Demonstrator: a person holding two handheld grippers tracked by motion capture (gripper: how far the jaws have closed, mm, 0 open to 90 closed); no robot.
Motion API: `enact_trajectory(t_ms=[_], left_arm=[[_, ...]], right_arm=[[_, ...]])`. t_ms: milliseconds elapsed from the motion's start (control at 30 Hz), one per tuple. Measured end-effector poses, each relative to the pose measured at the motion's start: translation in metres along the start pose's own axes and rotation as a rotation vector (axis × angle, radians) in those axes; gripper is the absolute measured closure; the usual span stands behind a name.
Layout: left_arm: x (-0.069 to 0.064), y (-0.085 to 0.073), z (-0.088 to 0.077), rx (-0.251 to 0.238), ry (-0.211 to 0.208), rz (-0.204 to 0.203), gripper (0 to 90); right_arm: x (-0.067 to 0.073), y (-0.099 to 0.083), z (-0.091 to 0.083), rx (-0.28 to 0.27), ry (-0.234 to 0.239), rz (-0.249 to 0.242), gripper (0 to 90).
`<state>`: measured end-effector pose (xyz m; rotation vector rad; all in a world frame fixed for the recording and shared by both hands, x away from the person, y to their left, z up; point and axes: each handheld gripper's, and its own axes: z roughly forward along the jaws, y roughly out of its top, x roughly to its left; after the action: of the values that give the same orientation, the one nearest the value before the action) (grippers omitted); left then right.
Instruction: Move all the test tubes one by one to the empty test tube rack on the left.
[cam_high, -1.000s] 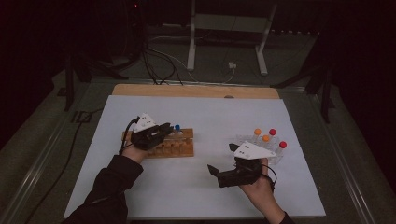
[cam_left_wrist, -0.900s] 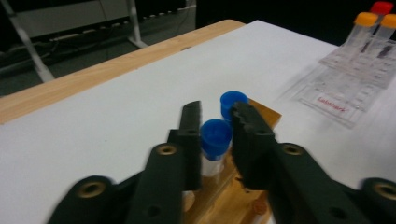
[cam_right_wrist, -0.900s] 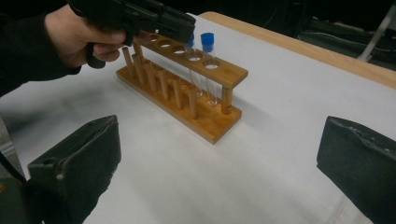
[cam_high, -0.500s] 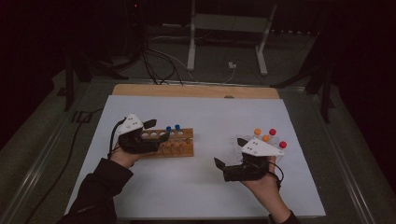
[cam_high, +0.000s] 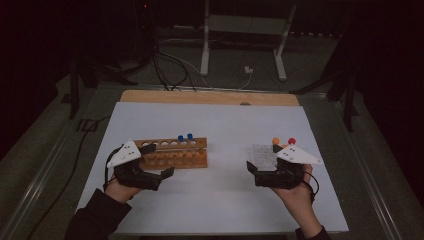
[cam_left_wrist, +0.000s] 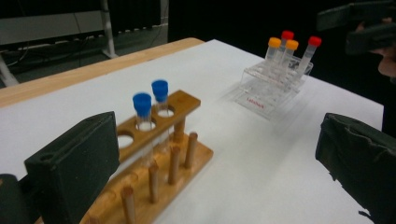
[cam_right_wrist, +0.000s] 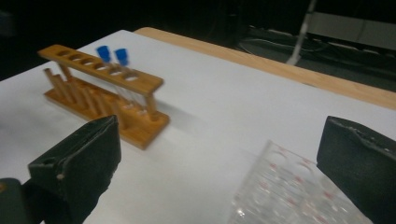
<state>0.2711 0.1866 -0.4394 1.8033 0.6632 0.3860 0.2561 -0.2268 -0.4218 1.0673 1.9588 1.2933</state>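
The left gripper, its jaws just opened wide and empty, sits beside the wooden rack, whose two blue-capped tubes stand just ahead between them.

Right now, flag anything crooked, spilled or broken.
Nothing stands out. Two blue-capped tubes stand upright in the wooden rack; four orange- and red-capped tubes stand upright in the clear rack. No spill shows.
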Motion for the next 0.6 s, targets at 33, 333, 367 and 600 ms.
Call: enact_trajectory(t_ms=[33, 333, 367, 600], left_arm=[[-0.002, -0.004, -0.002, 0.003, 0.005, 0.009, 0.5], [-0.012, -0.024, -0.008, 0.045, -0.002, 0.023, 0.6], [-0.013, -0.025, -0.009, 0.046, -0.003, 0.023, 0.6], [-0.015, -0.031, -0.008, 0.059, -0.001, 0.026, 0.6]], right_arm=[[-0.002, -0.001, -0.001, 0.0, -0.005, 0.007, 0.0], [-0.024, -0.02, -0.003, 0.029, -0.126, 0.061, 2.3], [-0.027, -0.022, -0.004, 0.033, -0.139, 0.068, 2.3], [-0.039, -0.032, 0.001, 0.088, -0.221, 0.111, 8.7]])
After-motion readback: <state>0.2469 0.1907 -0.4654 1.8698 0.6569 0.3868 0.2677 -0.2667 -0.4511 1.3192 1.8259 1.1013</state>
